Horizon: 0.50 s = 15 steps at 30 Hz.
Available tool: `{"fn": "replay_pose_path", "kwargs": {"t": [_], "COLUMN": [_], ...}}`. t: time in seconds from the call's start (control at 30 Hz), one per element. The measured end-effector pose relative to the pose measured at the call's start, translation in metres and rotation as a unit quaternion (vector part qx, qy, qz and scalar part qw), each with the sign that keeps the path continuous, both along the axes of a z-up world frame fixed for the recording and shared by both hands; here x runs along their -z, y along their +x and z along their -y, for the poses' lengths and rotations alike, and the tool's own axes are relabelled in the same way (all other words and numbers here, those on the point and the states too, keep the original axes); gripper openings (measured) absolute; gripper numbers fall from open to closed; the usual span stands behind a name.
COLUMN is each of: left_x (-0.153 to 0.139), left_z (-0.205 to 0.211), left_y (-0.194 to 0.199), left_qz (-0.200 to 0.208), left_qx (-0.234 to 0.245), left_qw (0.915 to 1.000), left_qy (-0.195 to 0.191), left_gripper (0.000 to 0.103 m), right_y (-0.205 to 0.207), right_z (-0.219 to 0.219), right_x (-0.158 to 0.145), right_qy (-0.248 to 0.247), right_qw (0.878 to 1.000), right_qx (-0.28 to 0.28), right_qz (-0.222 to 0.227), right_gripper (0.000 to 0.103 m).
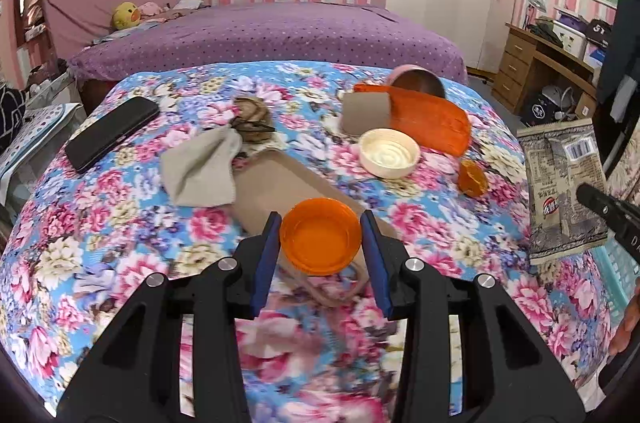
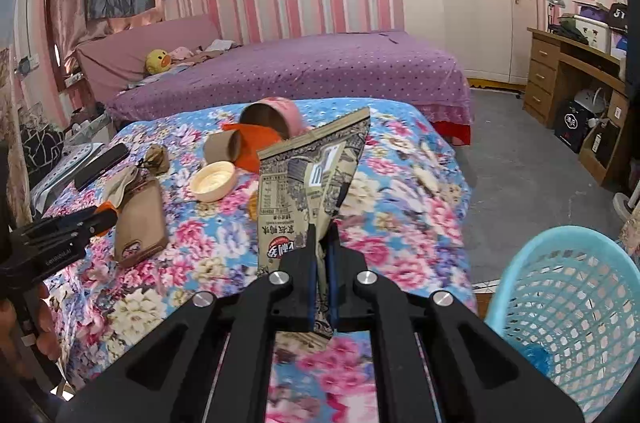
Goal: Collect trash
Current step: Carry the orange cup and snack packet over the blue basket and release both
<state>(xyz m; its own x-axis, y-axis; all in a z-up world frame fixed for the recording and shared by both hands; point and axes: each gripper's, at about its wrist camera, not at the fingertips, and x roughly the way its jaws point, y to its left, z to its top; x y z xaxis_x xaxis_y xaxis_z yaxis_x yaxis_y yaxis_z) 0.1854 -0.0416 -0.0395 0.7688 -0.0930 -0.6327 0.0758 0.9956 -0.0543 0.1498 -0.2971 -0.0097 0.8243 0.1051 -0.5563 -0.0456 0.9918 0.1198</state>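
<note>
Pink striped walls stand behind a purple bed (image 2: 320, 67), and in front of it lies a flowery cloth (image 1: 120, 215) spread over the surface where the things sit.

The right gripper (image 2: 322, 255) has its claw squeezed tight on a gray snack wrapper (image 2: 308, 179), which hangs in the air over the right edge of the cloth. A light blue basket (image 2: 568, 303) (it has lots of little holes) stands on the floor just beside that edge.

The left gripper (image 1: 320, 243) has its claw apart, with one blue finger on each side of an orange lid (image 1: 320, 241). I cannot tell if the fingers touch it. The lid sits near the front edge, on a brown case (image 1: 272, 191).

Farther back a white lid (image 1: 389, 152) lies near the middle. Behind it are a cardboard tube (image 1: 366, 117), an orange bag (image 1: 432, 121) and a tipped pink tin (image 1: 416, 83) near the back edge. A gray rag (image 1: 200, 165) lies left of the middle, and a black phone (image 1: 112, 131) sits at the left edge.
</note>
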Motion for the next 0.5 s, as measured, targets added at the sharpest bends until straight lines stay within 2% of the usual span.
{"fn": "replay_pose_path", "kwargs": {"t": [0.23,0.43,0.5], "left_x": [-0.010,-0.019,-0.020], "left_z": [0.033,0.089,0.114], "left_y": [0.000,-0.005,-0.007], "left_qz": [0.013,0.030,0.030], "left_qx": [0.018,0.054,0.068], "left_qw": [0.9997,0.9981,0.9972], "left_qy": [-0.014,0.008,0.002], "left_gripper": [0.039,0.039,0.039], "right_y": [-0.020,-0.045,-0.056], "right_z": [0.056,0.117,0.140], "right_x": [-0.010,-0.012,-0.011], "right_qy": [0.007,0.012,0.013], "right_qw": [0.999,0.996,0.994], "right_qx": [0.039,0.090,0.108], "right_qz": [0.017,0.018,0.018], "right_gripper": [0.005,0.005,0.005]}}
